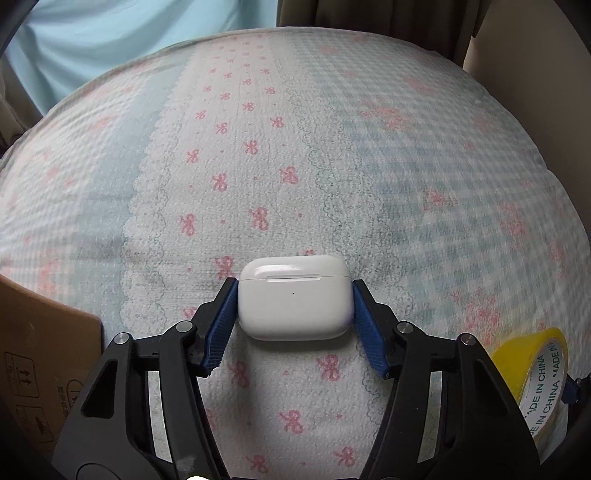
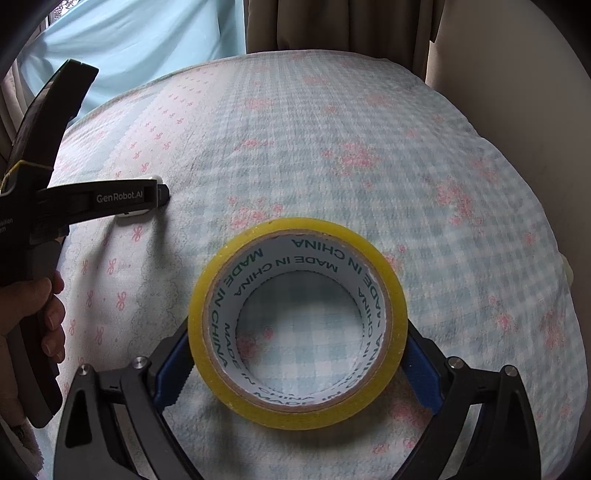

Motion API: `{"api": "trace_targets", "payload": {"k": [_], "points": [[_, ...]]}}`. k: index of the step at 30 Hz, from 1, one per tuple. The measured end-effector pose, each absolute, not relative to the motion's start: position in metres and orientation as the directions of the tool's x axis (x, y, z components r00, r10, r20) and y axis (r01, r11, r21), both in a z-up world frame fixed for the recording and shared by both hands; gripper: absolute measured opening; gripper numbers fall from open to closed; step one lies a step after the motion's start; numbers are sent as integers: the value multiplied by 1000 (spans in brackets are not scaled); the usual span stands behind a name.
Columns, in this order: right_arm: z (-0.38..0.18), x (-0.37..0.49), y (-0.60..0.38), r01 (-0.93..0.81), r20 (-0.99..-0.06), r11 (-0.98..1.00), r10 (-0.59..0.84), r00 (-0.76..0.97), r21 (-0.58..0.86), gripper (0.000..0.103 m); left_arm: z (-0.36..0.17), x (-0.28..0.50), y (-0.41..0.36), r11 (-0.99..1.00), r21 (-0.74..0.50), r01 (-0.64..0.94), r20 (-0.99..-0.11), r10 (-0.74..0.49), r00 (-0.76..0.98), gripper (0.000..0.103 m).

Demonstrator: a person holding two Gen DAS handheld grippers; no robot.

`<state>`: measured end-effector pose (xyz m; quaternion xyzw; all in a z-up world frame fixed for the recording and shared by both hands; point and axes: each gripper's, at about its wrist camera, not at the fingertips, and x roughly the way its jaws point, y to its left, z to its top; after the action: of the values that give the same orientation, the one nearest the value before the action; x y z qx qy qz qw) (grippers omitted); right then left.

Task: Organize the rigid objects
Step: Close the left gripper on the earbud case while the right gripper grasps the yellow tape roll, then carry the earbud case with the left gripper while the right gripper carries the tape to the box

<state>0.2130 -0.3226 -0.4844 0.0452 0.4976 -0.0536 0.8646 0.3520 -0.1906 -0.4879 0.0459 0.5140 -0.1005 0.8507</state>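
While left tongs (image 1: 293, 295) clasp the earbud case (image 1: 293, 297), right tongs (image 2: 297, 354) grip tape (image 2: 218, 295).

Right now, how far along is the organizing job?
Nothing visibly put away yet. In hand: the left hand-held gripper brackets the white earbud case, pads at its sides; the right hand-held gripper is clamped on the yellow tape roll. Left: both items need placing, possibly in the cardboard box at the left, whose inside is out of view.

Patterned bedsheet (image 1: 258, 166) spread beneath the jaws; cardboard box (image 1: 40, 354) left of them; blue curtain (image 1: 110, 33) and beige curtain (image 2: 332, 26) far ahead.
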Motion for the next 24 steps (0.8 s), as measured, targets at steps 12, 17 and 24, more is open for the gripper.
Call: {"api": "trace_targets", "payload": {"k": [12,17,24], "points": [[-471,208,-327,166,-859,984,-34,511,59,96,-467,339,-190,973,-46,228,-880,-147,451,57],[-452,202,-331,173,-848,983,-40,528,61,96,-437,325,-191,968,-57,243,-864,-170,475,57],[-407,193,-335,188,-839,980,-48,542,65,96,-376,303,-180,967,-79,242,-843,-195,502,57]]}}
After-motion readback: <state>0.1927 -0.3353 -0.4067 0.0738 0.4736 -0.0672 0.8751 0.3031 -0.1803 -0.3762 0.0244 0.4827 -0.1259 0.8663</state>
